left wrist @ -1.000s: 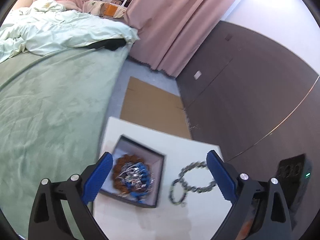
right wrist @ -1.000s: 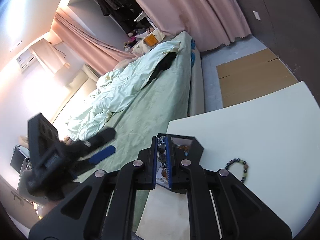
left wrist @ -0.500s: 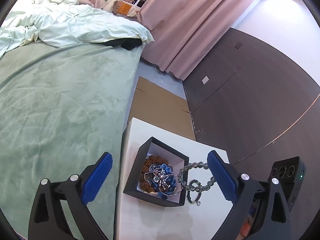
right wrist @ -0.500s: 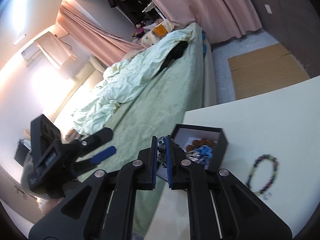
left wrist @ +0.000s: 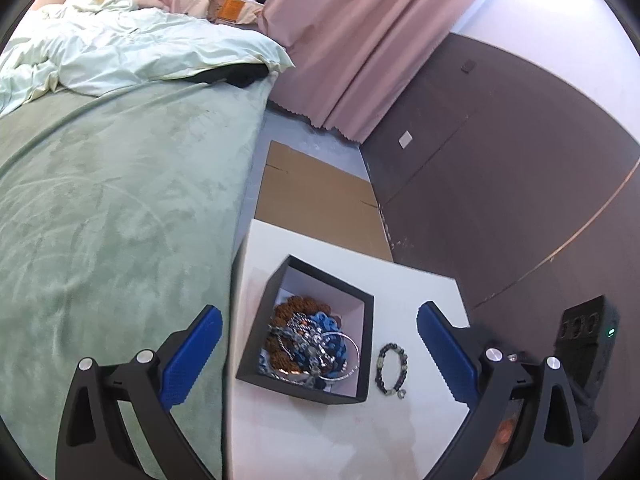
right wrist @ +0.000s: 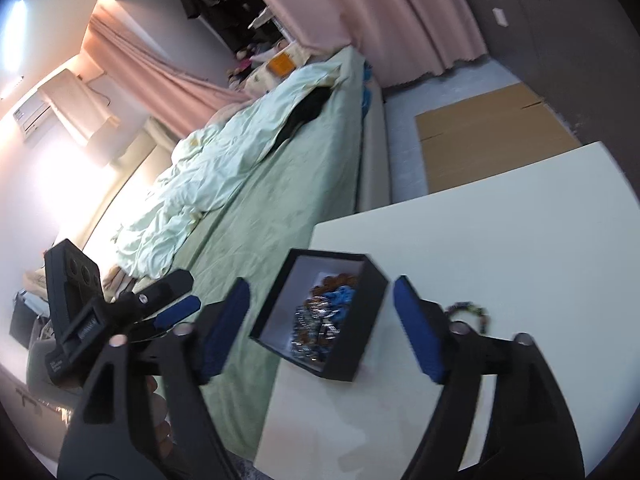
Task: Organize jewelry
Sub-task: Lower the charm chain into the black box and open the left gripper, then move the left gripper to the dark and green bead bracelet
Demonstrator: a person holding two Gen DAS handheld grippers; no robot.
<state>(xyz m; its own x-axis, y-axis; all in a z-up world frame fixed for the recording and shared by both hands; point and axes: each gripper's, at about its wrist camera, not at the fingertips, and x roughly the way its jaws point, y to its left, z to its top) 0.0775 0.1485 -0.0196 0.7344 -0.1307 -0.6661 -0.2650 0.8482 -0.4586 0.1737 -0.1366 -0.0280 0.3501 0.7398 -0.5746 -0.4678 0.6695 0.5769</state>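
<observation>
A black open box with a white inside stands on the white table near its left edge. It holds a heap of jewelry: brown beads, blue pieces, silver chains. A dark beaded bracelet lies on the table just right of the box. My left gripper is open and empty, above the box. My right gripper is open and empty, with the box and its jewelry between its fingers. The bracelet shows partly behind the right finger.
A bed with a green cover runs along the table's left edge. Flat cardboard lies on the floor beyond the table. A dark wall is on the right. The left gripper's body shows in the right wrist view.
My right gripper was shut on a piece of jewelry; now it is open and empty over the box. My left gripper has drawn back and stays open.
</observation>
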